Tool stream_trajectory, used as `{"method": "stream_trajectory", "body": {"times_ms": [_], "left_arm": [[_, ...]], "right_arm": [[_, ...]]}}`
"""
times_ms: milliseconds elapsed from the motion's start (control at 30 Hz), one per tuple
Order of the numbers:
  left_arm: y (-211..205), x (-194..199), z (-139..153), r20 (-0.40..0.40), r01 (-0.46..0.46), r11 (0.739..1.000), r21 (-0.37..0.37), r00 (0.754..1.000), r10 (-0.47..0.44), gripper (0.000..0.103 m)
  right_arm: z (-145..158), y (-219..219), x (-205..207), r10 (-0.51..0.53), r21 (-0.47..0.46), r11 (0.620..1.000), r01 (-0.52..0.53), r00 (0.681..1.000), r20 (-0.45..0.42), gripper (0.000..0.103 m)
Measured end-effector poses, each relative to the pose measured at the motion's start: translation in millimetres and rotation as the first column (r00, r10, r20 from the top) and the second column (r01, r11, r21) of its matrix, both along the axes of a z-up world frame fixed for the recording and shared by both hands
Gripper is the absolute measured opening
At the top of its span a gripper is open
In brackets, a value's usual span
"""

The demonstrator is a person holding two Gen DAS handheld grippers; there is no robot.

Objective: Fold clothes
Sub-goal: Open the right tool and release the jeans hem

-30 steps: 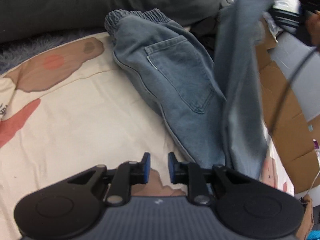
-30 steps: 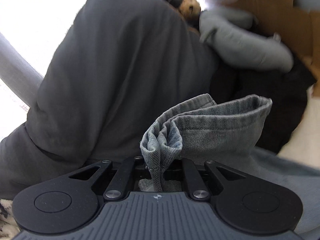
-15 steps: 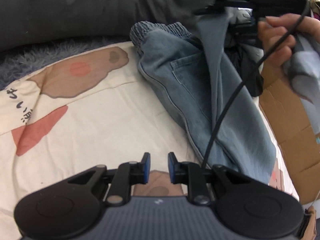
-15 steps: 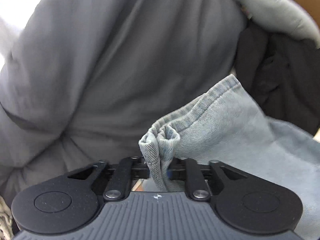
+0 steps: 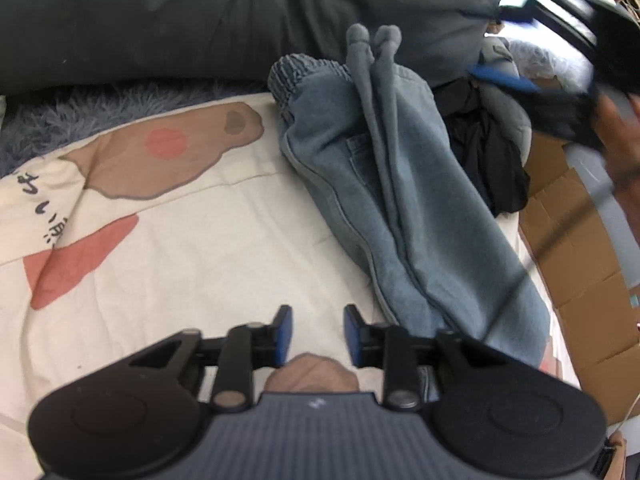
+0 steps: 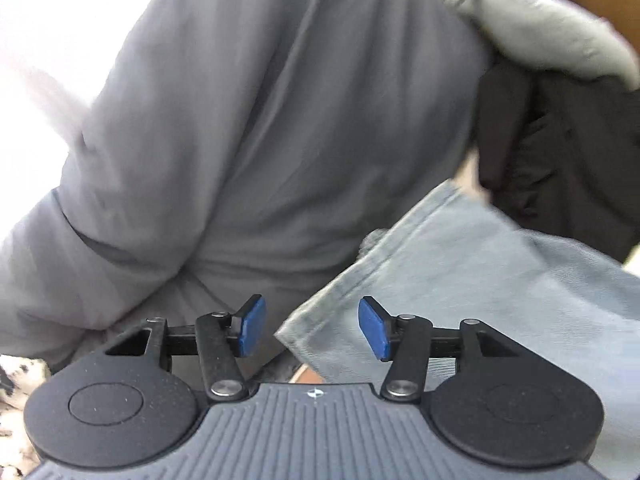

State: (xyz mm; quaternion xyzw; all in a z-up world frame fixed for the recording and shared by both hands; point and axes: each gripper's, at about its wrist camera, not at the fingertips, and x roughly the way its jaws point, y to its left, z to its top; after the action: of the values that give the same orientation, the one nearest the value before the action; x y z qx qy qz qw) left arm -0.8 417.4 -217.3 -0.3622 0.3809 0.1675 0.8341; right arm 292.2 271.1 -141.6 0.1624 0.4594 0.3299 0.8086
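Note:
Light blue jeans point(image 5: 400, 200) lie lengthwise on the printed bedsheet point(image 5: 180, 240), folded over on themselves, with the leg cuffs resting near the elastic waistband point(image 5: 304, 72) at the far end. My left gripper point(image 5: 318, 336) hovers open over the sheet, just left of the jeans' near fold, with nothing between its blue pads. My right gripper point(image 6: 314, 326) is open, the loose jeans cuff point(image 6: 440, 280) lying just past its fingertips, free of the pads. In the left wrist view the right gripper point(image 5: 560, 60) is a blurred shape at the upper right, held by a hand point(image 5: 624, 152).
A dark grey duvet point(image 5: 200, 12) bulks along the far side of the bed. A black garment point(image 5: 488, 160) and a grey cushion point(image 6: 540, 28) lie to the right of the jeans. Flattened cardboard point(image 5: 580, 280) covers the floor at the bed's right edge.
The right gripper carried the jeans' leg end over to the waistband, then opened and let it drop. The left gripper's jaws have spread a little wider.

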Motion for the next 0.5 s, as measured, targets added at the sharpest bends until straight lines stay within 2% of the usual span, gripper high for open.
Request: {"method": "stream_trajectory", "body": {"times_ms": [200,333,500], "left_arm": [[-6,10,3,0.032,0.007,1.0,-0.026,0.999,-0.006,0.051],[-15,19,2,0.044,0.032,0.998,-0.045,0.999,-0.03,0.056],[-26,33,-6,0.029,0.085,0.994,-0.072,0.996,-0.083,0.058]], "right_arm": [[11,-75,-8,-0.097,0.016,0.995,0.097,0.995,0.011,0.059],[10,-129,-23,-0.171,0.007,0.985,0.171,0.985,-0.004,0.059],[-9,-195,-56,-0.266,-0.04,0.964,0.264,0.963,-0.055,0.059]]}}
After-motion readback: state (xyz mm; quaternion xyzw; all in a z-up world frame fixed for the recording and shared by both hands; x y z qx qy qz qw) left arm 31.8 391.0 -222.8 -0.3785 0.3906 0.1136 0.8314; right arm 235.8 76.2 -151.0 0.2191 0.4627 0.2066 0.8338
